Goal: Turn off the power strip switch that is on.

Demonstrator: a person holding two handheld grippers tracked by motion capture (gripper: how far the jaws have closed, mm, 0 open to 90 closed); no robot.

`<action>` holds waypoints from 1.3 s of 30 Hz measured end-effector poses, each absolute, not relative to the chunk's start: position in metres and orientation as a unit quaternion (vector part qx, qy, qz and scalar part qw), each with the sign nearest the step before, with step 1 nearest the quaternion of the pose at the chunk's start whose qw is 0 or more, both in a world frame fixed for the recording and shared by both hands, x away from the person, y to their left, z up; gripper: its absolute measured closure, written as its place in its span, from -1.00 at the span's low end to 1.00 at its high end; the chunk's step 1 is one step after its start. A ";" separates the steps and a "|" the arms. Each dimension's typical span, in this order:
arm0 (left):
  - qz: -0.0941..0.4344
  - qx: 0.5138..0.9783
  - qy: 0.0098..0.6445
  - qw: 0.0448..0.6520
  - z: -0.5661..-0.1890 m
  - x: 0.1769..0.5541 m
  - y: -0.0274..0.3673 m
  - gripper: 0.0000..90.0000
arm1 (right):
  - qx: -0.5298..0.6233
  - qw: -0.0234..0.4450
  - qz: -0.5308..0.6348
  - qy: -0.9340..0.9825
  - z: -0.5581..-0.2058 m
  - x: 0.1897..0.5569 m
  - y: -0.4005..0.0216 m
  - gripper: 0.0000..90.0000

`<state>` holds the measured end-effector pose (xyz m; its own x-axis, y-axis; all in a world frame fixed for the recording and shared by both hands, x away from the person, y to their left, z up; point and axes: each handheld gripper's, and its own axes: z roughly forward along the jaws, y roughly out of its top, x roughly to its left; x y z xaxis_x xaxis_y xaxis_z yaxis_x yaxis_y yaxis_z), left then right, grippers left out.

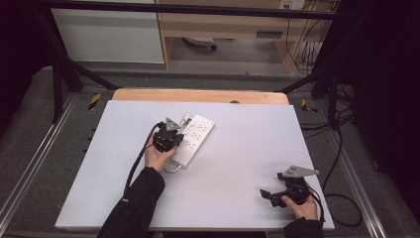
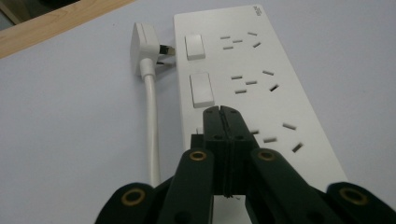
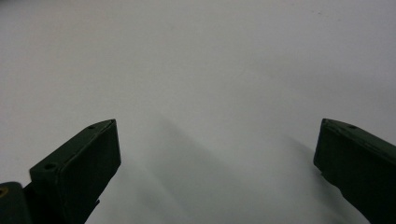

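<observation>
No lettering can be read anywhere. The white power strip [image 2: 252, 88] carries a small grey mark at its far corner [image 2: 259, 9], beyond the left tool [image 2: 227, 112] and to its right in the left gripper view, but it is too small and blurred to make out. Its two rocker switches show no legible signs.

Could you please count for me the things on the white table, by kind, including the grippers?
White power strip: 1
White plug on a cord, lying beside the strip: 1
Rocker switches visible on the strip: 2
Black grippers: 2, the left gripper with fingers shut over the strip, the right gripper with fingers open
Total: 6
</observation>
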<state>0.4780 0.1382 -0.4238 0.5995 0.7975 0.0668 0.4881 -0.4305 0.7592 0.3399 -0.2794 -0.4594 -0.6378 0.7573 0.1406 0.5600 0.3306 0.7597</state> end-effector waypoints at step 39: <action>0.223 0.814 0.392 0.366 -0.432 0.484 0.136 0.99 | 0.407 0.121 0.412 0.807 -0.459 0.340 -0.280 -0.98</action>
